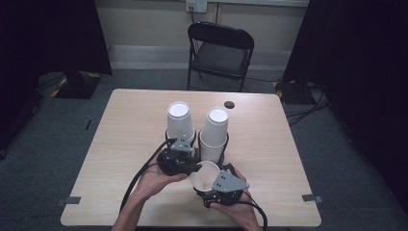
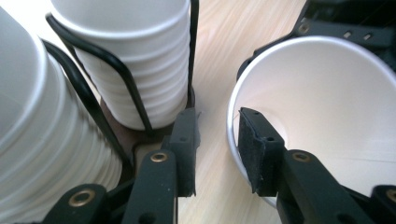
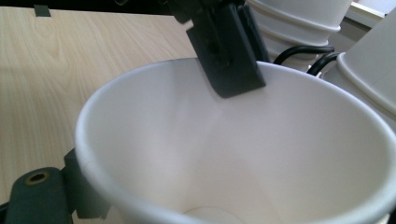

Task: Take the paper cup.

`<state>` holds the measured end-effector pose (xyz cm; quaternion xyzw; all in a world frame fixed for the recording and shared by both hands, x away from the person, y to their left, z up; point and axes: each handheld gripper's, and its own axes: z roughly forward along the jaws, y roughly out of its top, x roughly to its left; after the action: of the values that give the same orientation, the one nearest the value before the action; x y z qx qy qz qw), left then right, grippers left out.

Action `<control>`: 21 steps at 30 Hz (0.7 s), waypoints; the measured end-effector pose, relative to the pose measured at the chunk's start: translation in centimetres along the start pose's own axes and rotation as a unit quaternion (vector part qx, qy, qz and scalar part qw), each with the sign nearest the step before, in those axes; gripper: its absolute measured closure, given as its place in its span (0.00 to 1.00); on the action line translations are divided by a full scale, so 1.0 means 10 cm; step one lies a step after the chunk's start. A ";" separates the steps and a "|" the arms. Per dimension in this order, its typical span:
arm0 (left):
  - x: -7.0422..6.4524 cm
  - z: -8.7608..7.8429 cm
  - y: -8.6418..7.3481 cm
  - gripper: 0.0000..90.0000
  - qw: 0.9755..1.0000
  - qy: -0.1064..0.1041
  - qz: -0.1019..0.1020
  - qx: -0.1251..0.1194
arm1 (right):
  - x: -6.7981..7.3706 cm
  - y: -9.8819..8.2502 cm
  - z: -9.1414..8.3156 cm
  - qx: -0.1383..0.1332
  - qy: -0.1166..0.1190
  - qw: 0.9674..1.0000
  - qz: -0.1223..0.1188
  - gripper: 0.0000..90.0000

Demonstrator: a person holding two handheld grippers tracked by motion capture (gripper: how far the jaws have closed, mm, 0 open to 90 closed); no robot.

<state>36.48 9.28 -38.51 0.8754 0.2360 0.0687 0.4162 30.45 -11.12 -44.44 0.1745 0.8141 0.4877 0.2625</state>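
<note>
Right gripper (image 1: 208, 177): nearest the table's front edge, in the person's right hand (image 1: 235, 209); carries the loose paper cup (image 1: 204, 176) by its wall. How far its jaws stand apart cannot be told.
Loose paper cup: white, mouth up, clear of the holder.
Left gripper (image 1: 191, 164): jaws part open astride the cup's rim, one pad (image 2: 256, 147) inside, one outside; whether they pinch it cannot be told.
Wire holder (image 2: 116, 74): two stacks of upturned cups (image 1: 179, 120) side by side, mid-table.
Table (image 1: 130, 125): light wood.
Folding chair (image 1: 219, 53): black, beyond the table.
</note>
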 end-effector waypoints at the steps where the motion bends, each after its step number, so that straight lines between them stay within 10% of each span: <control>1: 0.00 0.00 -0.01 0.73 1.000 0.000 0.001 -0.006 | 0.00 0.00 -0.01 0.002 0.000 1.000 0.003 0.13; 21: 0.05 -0.12 -0.27 0.46 0.992 0.035 -0.048 -0.113 | -0.13 -0.15 -0.14 -0.001 -0.039 0.997 0.060 0.13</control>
<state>35.59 11.82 -39.83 0.8076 0.2831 0.1053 0.5065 30.62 -13.58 -44.90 0.2415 0.7909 0.4960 0.2650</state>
